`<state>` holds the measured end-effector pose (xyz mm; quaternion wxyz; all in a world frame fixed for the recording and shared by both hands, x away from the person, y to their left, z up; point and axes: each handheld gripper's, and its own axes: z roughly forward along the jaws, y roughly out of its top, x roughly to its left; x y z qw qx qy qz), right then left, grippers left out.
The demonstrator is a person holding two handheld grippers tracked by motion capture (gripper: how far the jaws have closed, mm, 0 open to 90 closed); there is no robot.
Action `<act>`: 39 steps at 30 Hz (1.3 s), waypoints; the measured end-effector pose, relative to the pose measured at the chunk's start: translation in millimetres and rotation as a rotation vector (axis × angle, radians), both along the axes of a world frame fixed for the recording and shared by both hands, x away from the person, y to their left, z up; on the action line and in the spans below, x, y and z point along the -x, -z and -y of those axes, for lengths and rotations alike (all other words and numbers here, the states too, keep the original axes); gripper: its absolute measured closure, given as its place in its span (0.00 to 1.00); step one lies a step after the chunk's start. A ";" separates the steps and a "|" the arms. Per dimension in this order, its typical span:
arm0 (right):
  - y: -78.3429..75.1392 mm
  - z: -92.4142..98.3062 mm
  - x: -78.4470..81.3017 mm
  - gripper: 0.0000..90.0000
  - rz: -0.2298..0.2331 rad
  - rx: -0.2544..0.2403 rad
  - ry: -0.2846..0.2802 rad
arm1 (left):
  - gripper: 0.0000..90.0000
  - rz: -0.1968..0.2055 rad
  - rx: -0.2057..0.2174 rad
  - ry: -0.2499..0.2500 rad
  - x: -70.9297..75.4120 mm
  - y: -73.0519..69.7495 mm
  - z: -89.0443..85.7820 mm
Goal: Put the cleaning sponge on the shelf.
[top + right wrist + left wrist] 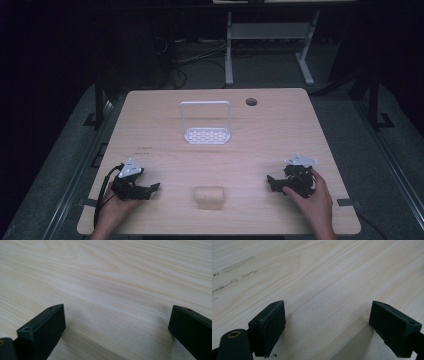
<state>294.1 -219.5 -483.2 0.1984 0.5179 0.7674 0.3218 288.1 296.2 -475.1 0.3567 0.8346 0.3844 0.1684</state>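
Near the table's (150, 120) front edge, midway between the grippers, lies a small beige roll (209, 195), likely light and squashy; pinch it gently across its middle. Left gripper (154, 187) and right gripper (270, 180) rest spread, empty.

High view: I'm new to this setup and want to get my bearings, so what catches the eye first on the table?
A white wire rack stands upright at the middle of the far half of the pale wooden table. A beige roll lies at the near edge, midway between the left gripper and the right gripper. Both grippers rest low on the wood with jaws wide apart and nothing between them.
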 end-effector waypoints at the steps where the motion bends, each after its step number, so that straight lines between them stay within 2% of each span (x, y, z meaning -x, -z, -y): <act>1: 0.0 0.0 0.0 0.01 0.000 0.000 0.000 | 0.15 0.000 0.000 0.000 0.0 0.0 0.0; 15: 0.0 0.0 0.0 0.01 0.000 0.000 0.000 | 0.15 -0.001 0.004 0.003 0.5 -0.1 0.9; 20: 0.0 0.0 0.0 0.01 0.000 -0.001 0.000 | 0.15 -0.008 -0.002 0.024 2.0 -1.9 3.9; 35: 0.0 0.0 0.0 0.01 0.000 0.000 0.000 | 0.15 0.017 0.015 0.069 10.2 -12.4 15.1; 39: -0.1 0.0 0.0 0.01 -0.001 0.001 0.000 | 0.15 0.013 0.019 0.084 12.1 -13.4 19.0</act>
